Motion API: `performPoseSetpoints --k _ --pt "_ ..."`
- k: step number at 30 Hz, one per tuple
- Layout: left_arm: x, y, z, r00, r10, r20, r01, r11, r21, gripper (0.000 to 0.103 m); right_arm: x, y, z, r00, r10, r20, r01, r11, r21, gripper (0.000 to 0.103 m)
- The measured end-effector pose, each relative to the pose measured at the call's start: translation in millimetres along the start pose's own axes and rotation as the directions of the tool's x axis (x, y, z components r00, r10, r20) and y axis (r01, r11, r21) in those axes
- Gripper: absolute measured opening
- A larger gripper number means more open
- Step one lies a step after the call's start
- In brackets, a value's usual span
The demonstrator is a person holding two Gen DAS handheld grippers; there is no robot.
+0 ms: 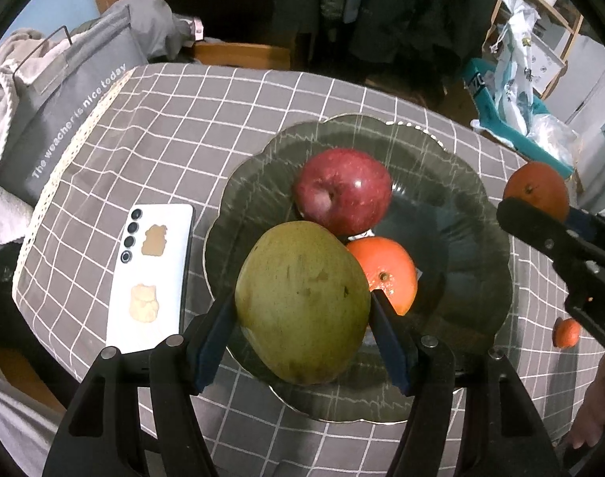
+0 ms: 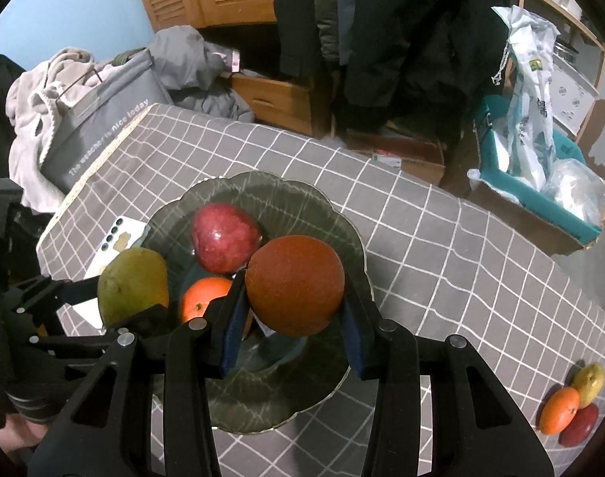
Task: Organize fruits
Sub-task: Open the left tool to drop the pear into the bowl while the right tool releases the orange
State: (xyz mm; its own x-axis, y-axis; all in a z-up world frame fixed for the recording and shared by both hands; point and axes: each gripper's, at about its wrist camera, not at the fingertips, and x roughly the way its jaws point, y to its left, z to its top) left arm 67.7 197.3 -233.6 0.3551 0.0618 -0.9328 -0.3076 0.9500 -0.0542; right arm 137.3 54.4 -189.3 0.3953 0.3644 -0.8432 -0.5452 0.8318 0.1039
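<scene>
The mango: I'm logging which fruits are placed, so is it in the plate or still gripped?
Still gripped. The left gripper is shut on the green mango, held over the glass plate's near edge; whether it touches the plate, cannot tell.

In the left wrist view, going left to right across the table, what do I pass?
White phone → green mango in the left gripper → small orange on the plate → dark orange in the right gripper.
</scene>
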Motion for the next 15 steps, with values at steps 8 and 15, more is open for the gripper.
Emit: performPoseSetpoints --k 8,15 --pt "-25 2 3 0.994 0.019 0.107 -0.019 1.0 0.0 0.094 2 0 1 1.0 0.021 -0.011 -0.02 1.0 0.014 0.042" --pt "-25 0 3 0.995 0.02 0.097 -0.021 1.0 0.01 0.094 0 -1 2 0.999 0.046 0.008 -0.046 0.999 0.025 0.061"
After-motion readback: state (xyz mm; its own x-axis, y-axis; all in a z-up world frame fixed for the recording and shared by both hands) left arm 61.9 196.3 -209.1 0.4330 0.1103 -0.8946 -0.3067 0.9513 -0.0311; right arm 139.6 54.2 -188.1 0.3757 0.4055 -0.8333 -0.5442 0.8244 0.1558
